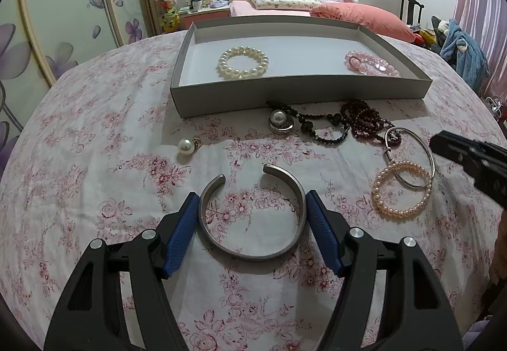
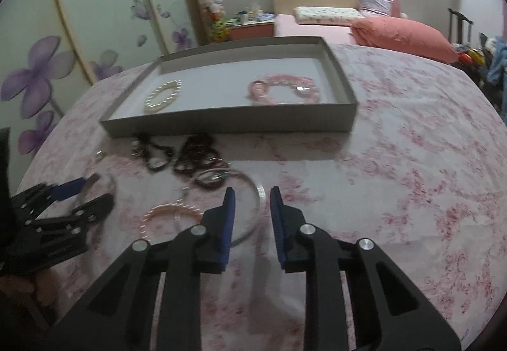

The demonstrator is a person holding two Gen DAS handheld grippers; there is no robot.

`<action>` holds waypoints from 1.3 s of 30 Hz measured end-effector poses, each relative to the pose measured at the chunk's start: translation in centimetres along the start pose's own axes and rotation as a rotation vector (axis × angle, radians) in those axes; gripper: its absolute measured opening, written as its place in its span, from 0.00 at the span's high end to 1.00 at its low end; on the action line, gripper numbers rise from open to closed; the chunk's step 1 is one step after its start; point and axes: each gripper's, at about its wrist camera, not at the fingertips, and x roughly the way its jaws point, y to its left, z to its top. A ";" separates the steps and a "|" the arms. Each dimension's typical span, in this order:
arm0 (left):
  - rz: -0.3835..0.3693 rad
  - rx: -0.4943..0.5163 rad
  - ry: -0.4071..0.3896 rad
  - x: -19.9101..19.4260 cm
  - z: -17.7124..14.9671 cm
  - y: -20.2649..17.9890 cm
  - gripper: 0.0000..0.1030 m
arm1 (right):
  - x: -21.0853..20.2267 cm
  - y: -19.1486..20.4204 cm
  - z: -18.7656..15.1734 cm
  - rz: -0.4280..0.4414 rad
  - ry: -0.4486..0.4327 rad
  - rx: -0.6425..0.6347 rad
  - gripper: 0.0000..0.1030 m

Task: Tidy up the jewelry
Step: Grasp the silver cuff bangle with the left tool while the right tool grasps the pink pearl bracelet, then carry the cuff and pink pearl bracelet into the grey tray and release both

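The floral tablecloth [image 1: 95,192] carries a grey tray [image 1: 301,91] holding a white pearl bracelet [image 1: 243,62] and a pink bead bracelet [image 1: 372,64]. Nearer, the left gripper [image 1: 252,203] is clamped on a silver cuff bangle [image 1: 253,214], blue pads pressing its two sides. The right gripper [image 2: 252,205] stands narrowly parted and empty, beside a thin silver hoop bangle [image 2: 253,208].

No readable text, label, brand, number or sign shows in either view.
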 end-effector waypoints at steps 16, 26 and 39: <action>0.010 -0.031 -0.001 0.0 0.1 1.0 0.34 | 0.2 3.3 -1.6 -0.054 0.043 -0.057 0.77; 0.009 -0.033 -0.002 0.0 0.1 1.1 0.34 | -1.0 2.5 -1.7 -0.069 0.009 -0.032 0.95; 0.009 -0.033 -0.001 0.0 0.1 1.1 0.34 | -2.1 -4.6 -2.1 -0.176 0.014 0.127 0.91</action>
